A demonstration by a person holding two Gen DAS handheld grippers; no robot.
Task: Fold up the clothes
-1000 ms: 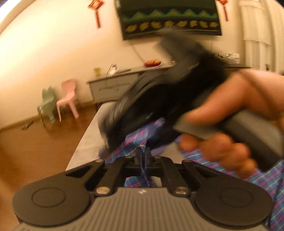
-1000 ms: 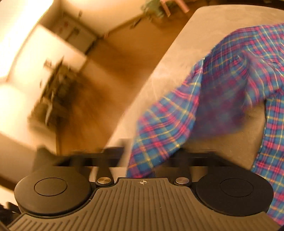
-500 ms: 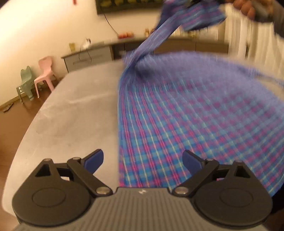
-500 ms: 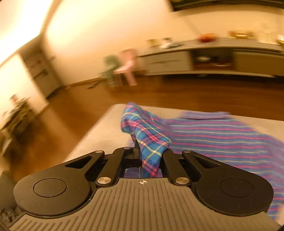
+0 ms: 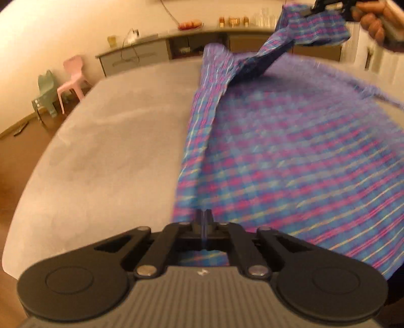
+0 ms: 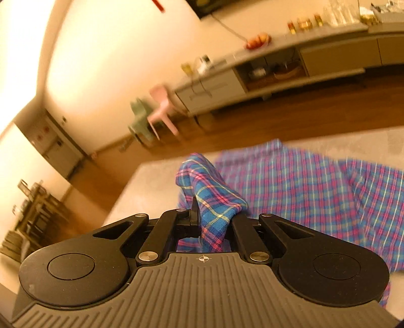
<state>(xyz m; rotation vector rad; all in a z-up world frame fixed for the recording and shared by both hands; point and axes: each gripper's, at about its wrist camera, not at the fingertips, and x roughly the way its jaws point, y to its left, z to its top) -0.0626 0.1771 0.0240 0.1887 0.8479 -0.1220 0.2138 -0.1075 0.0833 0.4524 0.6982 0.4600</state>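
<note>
While the plaid shirt (image 5: 290,161) lies spread over the right half of the grey table (image 5: 113,156), its near hem is pinched between the pressed-together fingers of the left gripper (image 5: 204,217). One corner of the shirt is lifted clear of the table at the far right and is held by the right gripper (image 5: 325,6), with a hand (image 5: 378,22) seen wrapped around that tool's grip. From the right wrist view, a bunched fold of shirt (image 6: 212,201) is seen clamped in the right gripper (image 6: 202,214), the cloth standing up between its fingers and hanging below them; the rest of the garment is stretched flat behind on the table (image 6: 151,176). Much of the fabric is blurred. Background items are recorded as follows: a pink chair (image 5: 72,78) and a green chair (image 5: 45,93) side by side on the wood floor (image 5: 15,141) at left; a long sideboard (image 5: 141,54) against the far wall, bearing a plate of fruit (image 5: 190,24) and several jars (image 5: 233,20).
</note>
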